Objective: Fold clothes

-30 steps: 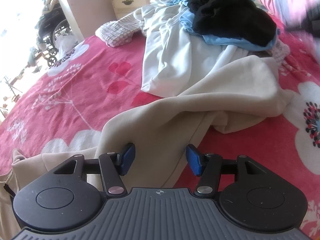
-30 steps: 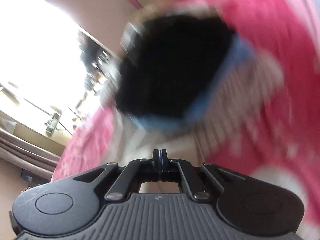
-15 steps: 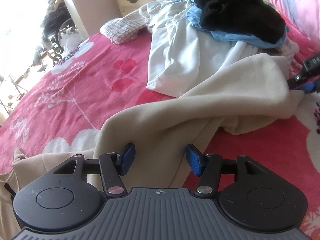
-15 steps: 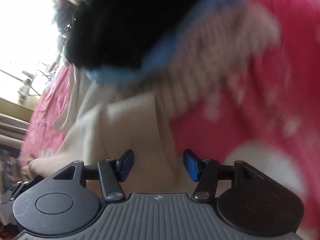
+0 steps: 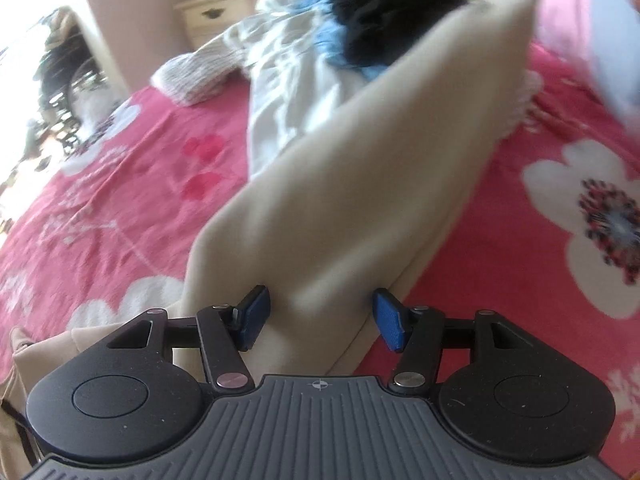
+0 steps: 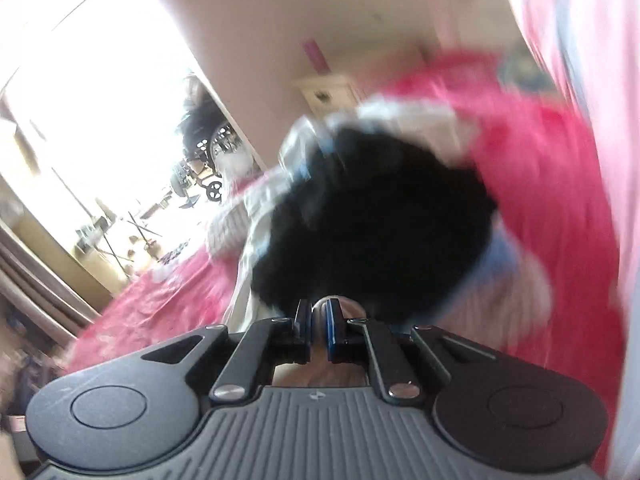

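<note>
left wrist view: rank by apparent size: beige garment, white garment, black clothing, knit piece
1. beige garment, though it is nearest the camera and lifted, so inflated.
2. white garment.
3. black clothing, partly hidden behind the beige.
4. knit piece.
2 and 3 are both partly covered; true order unsure.

A bed under a red-pink floral cover, strewn with clothes.

White blossoms with dark centres and pale sprigs pattern the cover. A cream garment lies across its near part, with its far end raised off the cover. Behind it a white garment spreads flat, and a knitted grey-white piece lies at the far left. A black garment sits heaped over a light-blue one on top of the white. Both views are motion-blurred.
</note>
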The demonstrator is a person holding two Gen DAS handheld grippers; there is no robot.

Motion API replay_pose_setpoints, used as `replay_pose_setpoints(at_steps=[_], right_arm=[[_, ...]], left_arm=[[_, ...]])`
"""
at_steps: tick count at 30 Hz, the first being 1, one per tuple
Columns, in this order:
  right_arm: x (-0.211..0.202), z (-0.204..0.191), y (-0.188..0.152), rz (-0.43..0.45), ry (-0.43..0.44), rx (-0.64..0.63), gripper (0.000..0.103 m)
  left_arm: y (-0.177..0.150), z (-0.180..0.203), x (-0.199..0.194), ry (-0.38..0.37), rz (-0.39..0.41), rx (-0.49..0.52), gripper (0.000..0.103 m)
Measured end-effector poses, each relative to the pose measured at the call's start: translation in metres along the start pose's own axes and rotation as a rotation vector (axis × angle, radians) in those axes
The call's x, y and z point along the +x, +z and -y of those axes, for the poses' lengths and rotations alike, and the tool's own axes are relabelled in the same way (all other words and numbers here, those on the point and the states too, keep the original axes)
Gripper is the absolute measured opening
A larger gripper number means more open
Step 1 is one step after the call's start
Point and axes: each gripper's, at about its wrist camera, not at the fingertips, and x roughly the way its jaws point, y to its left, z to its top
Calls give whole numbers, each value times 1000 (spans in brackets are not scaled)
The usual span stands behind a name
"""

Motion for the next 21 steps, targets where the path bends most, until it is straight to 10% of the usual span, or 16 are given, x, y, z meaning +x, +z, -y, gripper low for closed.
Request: replay_pose_setpoints(at_steps=[4, 7, 13, 21], right_arm=[[27, -23, 10, -39, -165, -183, 9], [61, -4, -11, -139, -199, -72, 11], [30, 61, -29, -34, -98, 409, 37], [39, 92, -60, -89, 15, 587, 53]], left_arm=[[-4, 1, 0, -36, -21, -7, 59], [-6, 2, 0, -63, -36, -12, 59], [-12, 3, -1, -117, -68, -22, 59], [-5, -4, -16, -110, 8, -61, 60]])
